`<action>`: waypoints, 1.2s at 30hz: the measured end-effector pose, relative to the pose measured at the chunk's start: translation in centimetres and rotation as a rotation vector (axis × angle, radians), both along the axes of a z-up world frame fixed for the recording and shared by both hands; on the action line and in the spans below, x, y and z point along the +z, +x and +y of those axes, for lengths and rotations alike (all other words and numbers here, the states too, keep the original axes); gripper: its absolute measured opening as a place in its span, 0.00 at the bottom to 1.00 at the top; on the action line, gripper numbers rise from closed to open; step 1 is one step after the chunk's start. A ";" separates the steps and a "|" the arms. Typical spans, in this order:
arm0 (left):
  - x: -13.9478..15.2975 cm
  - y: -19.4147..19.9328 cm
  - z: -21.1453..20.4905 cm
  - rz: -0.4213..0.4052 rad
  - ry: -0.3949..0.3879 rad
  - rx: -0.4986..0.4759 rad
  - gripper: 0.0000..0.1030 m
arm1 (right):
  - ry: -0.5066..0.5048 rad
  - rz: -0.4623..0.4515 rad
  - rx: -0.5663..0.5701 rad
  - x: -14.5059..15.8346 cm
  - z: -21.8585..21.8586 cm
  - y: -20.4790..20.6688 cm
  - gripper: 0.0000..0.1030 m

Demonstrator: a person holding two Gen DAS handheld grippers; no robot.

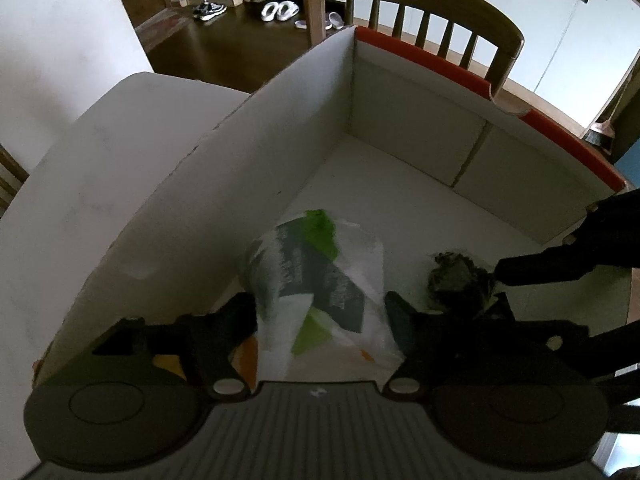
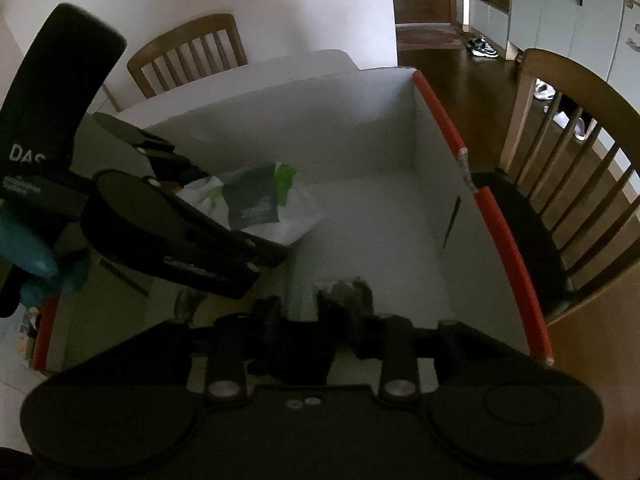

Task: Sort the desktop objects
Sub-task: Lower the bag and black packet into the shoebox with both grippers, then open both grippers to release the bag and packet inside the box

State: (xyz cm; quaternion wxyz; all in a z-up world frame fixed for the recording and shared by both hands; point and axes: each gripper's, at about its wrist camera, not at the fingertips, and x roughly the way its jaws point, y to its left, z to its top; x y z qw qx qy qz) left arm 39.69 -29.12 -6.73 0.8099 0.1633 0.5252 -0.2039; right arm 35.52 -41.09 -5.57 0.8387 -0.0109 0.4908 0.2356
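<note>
drop-off step: left tool [image 1: 320, 312] apart around packet [image 1: 316, 280] in box [image 1: 420, 128]; right tool [image 2: 316, 312] apparently releasing dark clump [image 2: 348, 288]; next, withdraw both.

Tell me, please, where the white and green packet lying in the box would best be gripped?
Probably across the white and green packet's narrow width near its middle, coming straight down from above: it lies flat on the box floor, its long sides seem free, and the left wall stands close.

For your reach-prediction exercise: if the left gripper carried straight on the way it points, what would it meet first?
Most likely the crumpled white, green and grey plastic packet lying between the left gripper fingers, then the box floor.
</note>
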 end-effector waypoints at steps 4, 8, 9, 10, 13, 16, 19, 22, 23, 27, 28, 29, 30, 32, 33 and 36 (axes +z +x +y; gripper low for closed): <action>0.3 -0.4 0.3 -0.012 0.003 0.003 0.81 | 0.005 -0.020 -0.001 0.8 -0.2 -0.2 0.47; 1.0 -1.1 0.3 -0.048 0.003 0.012 0.81 | 0.010 -0.040 -0.002 1.5 -0.2 -0.7 0.48; 1.2 -1.3 0.4 -0.052 -0.001 0.013 0.81 | 0.010 -0.045 -0.004 1.5 -0.2 -0.9 0.48; 1.4 -1.5 0.4 -0.058 -0.002 0.014 0.81 | 0.011 -0.048 -0.006 1.7 -0.2 -1.0 0.48; 2.1 -2.0 0.4 -0.074 -0.007 0.017 0.81 | 0.010 -0.056 -0.007 2.1 -0.4 -1.4 0.48; 2.8 -2.6 0.3 -0.086 -0.017 0.023 0.81 | 0.010 -0.064 -0.006 2.6 -0.5 -1.9 0.48; 3.7 -3.8 1.1 -0.102 -0.030 0.026 0.81 | 0.009 -0.071 -0.004 3.2 -0.5 -2.4 0.48; 4.9 -5.0 2.1 -0.119 -0.054 0.028 0.81 | 0.006 -0.082 0.002 3.8 -0.2 -2.9 0.49; 5.3 -5.4 2.3 -0.125 -0.066 0.032 0.81 | 0.006 -0.086 0.005 4.0 -0.1 -3.1 0.49; 6.5 -6.9 3.0 -0.151 -0.093 0.046 0.81 | 0.005 -0.107 0.014 4.9 0.3 -3.9 0.55; 6.7 -7.2 3.2 -0.156 -0.097 0.049 0.81 | 0.004 -0.114 0.015 5.1 0.4 -4.1 0.59; 6.9 -7.7 3.5 -0.163 -0.102 0.056 0.81 | 0.005 -0.120 0.017 5.4 0.5 -4.3 0.61; 7.2 -8.0 3.7 -0.169 -0.107 0.060 0.81 | 0.006 -0.126 0.019 5.6 0.6 -4.6 0.61; 7.7 -8.9 4.3 -0.180 -0.121 0.066 0.81 | 0.005 -0.136 0.021 6.0 1.0 -5.0 0.62; 7.9 -9.3 4.6 -0.186 -0.126 0.069 0.81 | 0.004 -0.141 0.022 6.2 1.2 -5.3 0.62; 8.7 -10.7 5.5 -0.203 -0.142 0.077 0.81 | 0.007 -0.151 0.021 6.7 1.6 -6.0 0.63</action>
